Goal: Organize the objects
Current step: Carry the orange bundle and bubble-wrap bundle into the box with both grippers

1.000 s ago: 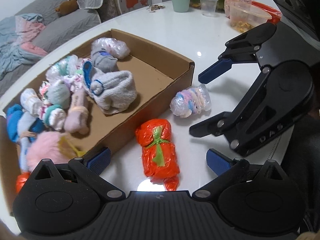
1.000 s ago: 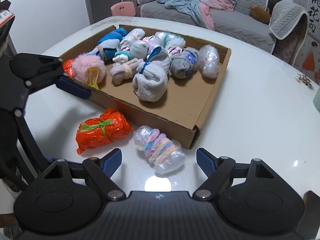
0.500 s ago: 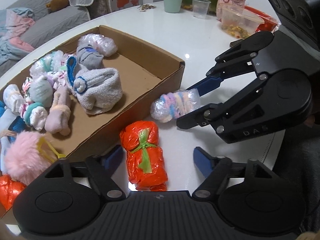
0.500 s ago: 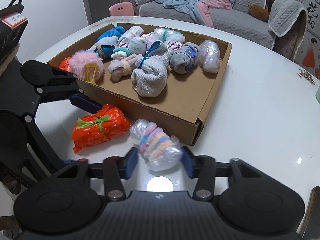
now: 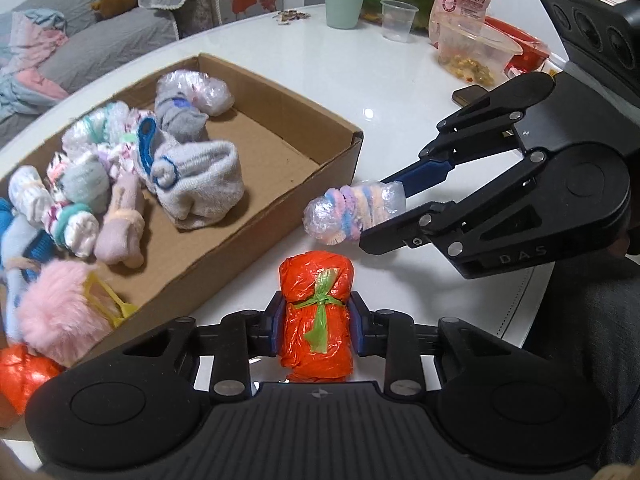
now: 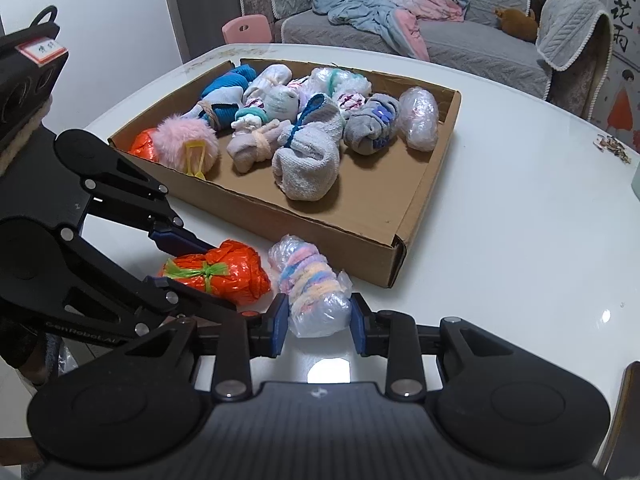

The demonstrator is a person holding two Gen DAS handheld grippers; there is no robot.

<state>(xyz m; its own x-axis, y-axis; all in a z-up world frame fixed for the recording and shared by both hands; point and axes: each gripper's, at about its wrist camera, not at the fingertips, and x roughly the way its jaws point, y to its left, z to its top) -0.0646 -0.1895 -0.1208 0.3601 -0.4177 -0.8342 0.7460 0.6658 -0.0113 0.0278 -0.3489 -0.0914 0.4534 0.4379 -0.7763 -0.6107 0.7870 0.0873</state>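
The left gripper (image 5: 318,326) reaches forward low over the white table (image 5: 360,80), its blue pads pressed against both sides of an orange bundle (image 5: 316,320), so the jaws are clamped on it. In the left wrist view the bundle sits at 6 o'clock, just outside the near wall of the cardboard box (image 5: 256,236), which fills the 9 to 11 o'clock part. The bundle is crinkled orange plastic tied round the middle with a green strip.

At 3 o'clock in that view the right gripper (image 5: 384,210) comes in from the side, angled toward the box corner, jaws clamped on a clear-wrapped roll (image 5: 352,210) of pastel pink, blue and yellow bands. The roll lies just beside the box's front corner, near the orange bundle but apart from it (whether it rests on the table or is lifted I cannot tell).

From the right wrist view, the box's right half shows bare cardboard floor (image 6: 380,184), while rolled socks (image 6: 308,160) and a pink fluffy ball (image 6: 184,144) crowd the left half. White table lies open from 1 to 4 o'clock.
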